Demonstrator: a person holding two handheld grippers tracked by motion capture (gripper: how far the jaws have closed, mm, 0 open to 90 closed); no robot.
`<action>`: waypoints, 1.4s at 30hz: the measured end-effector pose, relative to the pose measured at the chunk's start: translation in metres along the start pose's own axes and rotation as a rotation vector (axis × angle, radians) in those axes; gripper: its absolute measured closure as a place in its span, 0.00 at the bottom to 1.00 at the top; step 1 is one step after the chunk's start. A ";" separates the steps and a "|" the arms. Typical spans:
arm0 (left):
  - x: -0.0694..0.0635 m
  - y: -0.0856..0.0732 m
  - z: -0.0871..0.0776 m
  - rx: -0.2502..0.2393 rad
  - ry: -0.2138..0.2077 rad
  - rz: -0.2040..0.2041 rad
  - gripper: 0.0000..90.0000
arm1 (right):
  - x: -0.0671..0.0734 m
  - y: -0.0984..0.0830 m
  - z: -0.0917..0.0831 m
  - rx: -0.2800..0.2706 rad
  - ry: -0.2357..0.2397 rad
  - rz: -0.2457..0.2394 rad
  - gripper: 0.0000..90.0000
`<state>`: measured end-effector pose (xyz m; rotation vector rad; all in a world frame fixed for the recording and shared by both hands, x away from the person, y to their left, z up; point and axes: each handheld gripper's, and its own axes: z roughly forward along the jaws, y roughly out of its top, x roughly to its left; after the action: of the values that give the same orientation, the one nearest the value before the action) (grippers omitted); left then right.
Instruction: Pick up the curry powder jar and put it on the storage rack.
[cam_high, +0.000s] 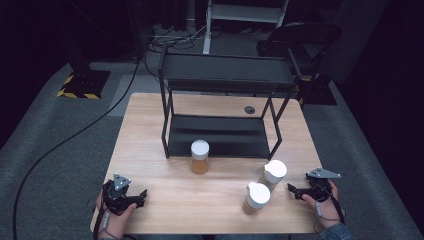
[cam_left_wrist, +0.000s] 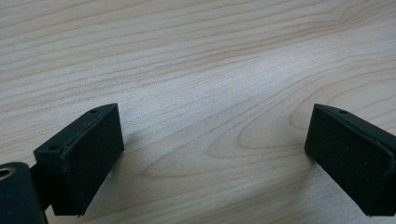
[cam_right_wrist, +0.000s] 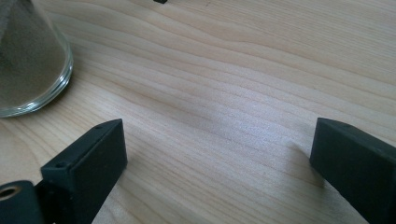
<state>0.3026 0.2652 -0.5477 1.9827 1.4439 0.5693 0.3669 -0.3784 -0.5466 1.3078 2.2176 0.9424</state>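
Both grippers are resting wide open on the counter, three jars waiting between them.

The left gripper (cam_high: 131, 196) is sitting at the lower left of the high view, jaws spread over bare wood, gripping nothing. The right gripper (cam_high: 298, 190) is lying at the lower right, jaws equally wide and empty, just beside two white-lidded jars (cam_high: 274, 174) (cam_high: 257, 198). A third jar (cam_high: 200, 156) is standing mid-frame, in front of the black shelf rack (cam_high: 220, 135) on the counter (cam_high: 150, 125).

Three white-lidded jars (cam_high: 258, 198) upright on table; one nearest shelf.
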 end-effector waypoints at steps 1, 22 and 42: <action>0.000 0.000 0.000 0.000 0.000 0.000 0.05 | 0.000 0.000 0.000 0.000 0.000 0.000 0.04; -0.003 0.003 0.000 0.001 0.000 -0.034 0.05 | 0.000 0.000 0.000 0.000 0.000 0.000 0.04; -0.021 0.026 -0.015 -0.075 -0.044 -0.052 0.09 | 0.000 0.000 0.000 0.000 0.002 -0.001 0.04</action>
<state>0.3044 0.2434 -0.5187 1.8819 1.4227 0.5459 0.3670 -0.3786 -0.5466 1.3056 2.2191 0.9437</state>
